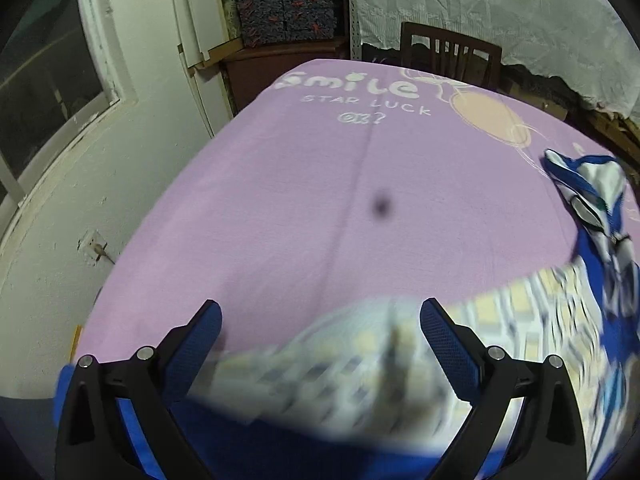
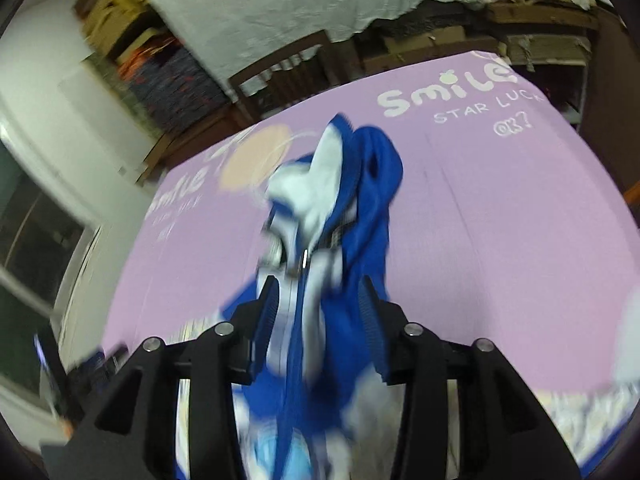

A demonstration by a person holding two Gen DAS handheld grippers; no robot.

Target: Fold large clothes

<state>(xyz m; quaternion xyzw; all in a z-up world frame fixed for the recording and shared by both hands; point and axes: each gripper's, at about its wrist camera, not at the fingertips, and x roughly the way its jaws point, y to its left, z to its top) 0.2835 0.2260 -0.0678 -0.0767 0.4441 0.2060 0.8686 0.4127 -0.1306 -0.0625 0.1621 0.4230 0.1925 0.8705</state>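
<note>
The blue and white jacket point(image 2: 320, 240) lies bunched on the purple sheet point(image 2: 480, 240) covering the desk, its zipper line running straight out ahead of the right tongs point(image 2: 318, 300). These tongs stand partly apart with the bunched cloth filling the gap; whether the pads press it I cannot tell, as the picture is blurred. In the left wrist view the jacket point(image 1: 600, 220) trails off to the right, and a pale checked cloth point(image 1: 360, 352) lies smeared by motion between and beneath the left tongs point(image 1: 320, 320), whose jaws are wide apart. Ahead and left of these tongs the sheet point(image 1: 300, 180) runs bare to its far edge by a wooden chair point(image 1: 452, 54).
</note>
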